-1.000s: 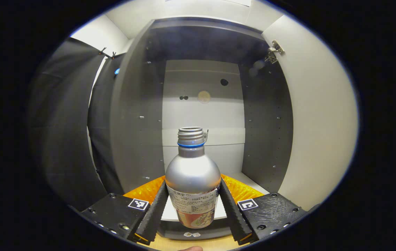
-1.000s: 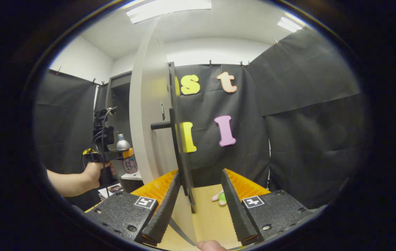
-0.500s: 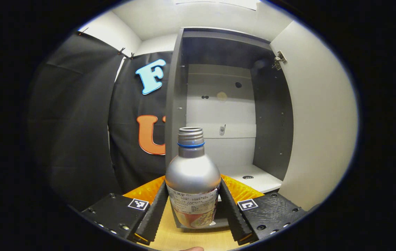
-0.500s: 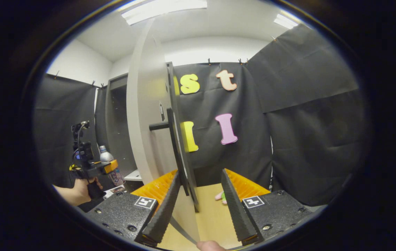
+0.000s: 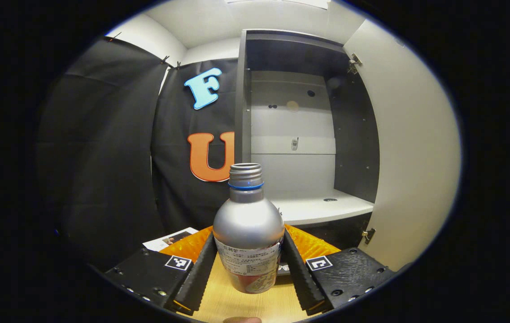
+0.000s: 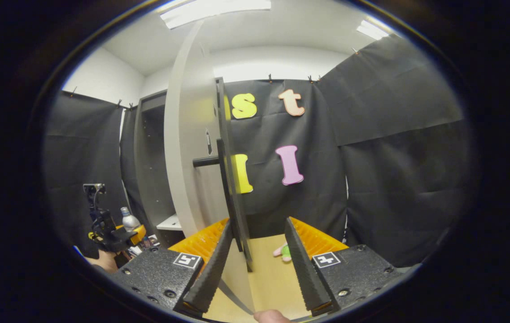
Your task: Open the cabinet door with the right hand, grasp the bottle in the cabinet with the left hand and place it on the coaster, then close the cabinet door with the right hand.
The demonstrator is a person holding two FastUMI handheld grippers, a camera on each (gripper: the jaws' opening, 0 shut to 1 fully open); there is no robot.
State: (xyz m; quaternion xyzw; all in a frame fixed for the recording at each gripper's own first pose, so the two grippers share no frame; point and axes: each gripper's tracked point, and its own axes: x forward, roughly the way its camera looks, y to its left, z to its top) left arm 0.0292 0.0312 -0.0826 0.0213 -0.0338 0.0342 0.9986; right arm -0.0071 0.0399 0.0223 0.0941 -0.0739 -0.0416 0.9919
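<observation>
Left gripper [image 5: 249,264] clamped on the upright bottle [image 5: 248,233], held clear of the cabinet [image 5: 308,134] above the table [image 5: 246,305], coaster nowhere spotted so probably somewhere below; right gripper [image 6: 255,264] spread open, straddling the door [image 6: 187,148] edge.

bottle [image 5: 248,233] before cabinet [image 5: 308,134], above table [image 5: 246,305]

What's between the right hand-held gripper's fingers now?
In the right gripper view, the open cabinet door's edge stands in the right hand-held gripper's gap; whether either finger touches it I can't tell.
</observation>
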